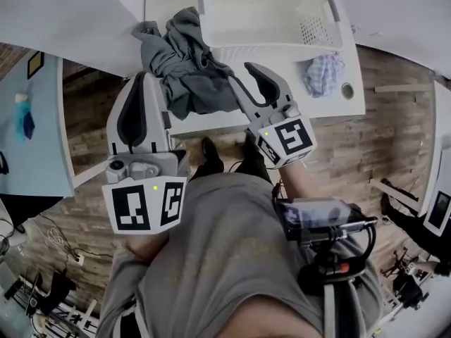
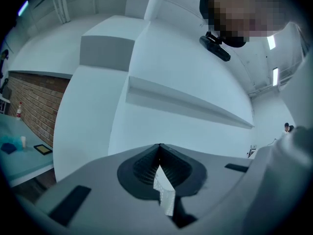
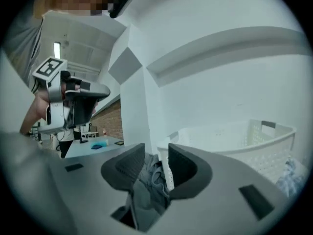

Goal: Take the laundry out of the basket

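— Starting nearest us, what do our two grippers have?

— Our left gripper (image 1: 146, 77) is closed tip to tip and carries no laundry. Our right gripper (image 3: 156, 151) has its jaws partway apart, with a fold of the grey garment (image 1: 187, 65) bunched between them. Both pad faces show, so we judge the cloth sits there loosely and is not pinched.

— And where does that garment lie?

— It lies crumpled on the white table (image 1: 310, 108), just beside the basket's left end and hanging a little over the near edge. We count it as out.

— Anything else out?

— A blue checked cloth (image 1: 324, 72) lies on the table at the basket's near right corner.

— What about the basket itself, farthest from us?

— We see no laundry in the part of the white basket (image 1: 317, 20) that shows, though its far end is cut off. We judge the job nearly done, with only that hidden end left to check.
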The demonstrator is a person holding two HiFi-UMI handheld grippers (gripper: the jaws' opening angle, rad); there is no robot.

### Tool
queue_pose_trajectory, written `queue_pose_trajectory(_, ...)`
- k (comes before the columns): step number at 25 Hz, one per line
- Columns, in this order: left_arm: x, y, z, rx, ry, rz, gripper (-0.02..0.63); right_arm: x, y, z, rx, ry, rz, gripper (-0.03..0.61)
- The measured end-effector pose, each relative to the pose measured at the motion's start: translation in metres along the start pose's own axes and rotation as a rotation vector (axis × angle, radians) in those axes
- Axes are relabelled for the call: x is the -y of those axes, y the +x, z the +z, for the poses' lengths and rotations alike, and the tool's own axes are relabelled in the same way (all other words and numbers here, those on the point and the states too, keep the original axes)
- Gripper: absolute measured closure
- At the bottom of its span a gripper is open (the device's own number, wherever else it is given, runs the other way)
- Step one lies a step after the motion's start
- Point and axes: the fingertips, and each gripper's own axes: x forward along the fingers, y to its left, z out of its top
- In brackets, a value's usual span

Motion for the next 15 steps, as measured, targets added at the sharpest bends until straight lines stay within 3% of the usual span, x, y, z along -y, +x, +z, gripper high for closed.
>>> queue_pose_trajectory(7, 0.043, 0.019, 0.016, 0.072, 0.035, -0.035, 0.606, 0.030, -0.032, 0.086, 0.132, -0.012, -0.067, 0.548)
queue_pose_trajectory(15, 0.094, 0.043, 0.032, 0.144, 0.091, -0.069, 0.606, 0.047, -0.054, 0.151, 0.240, -0.119, -0.075, 0.571)
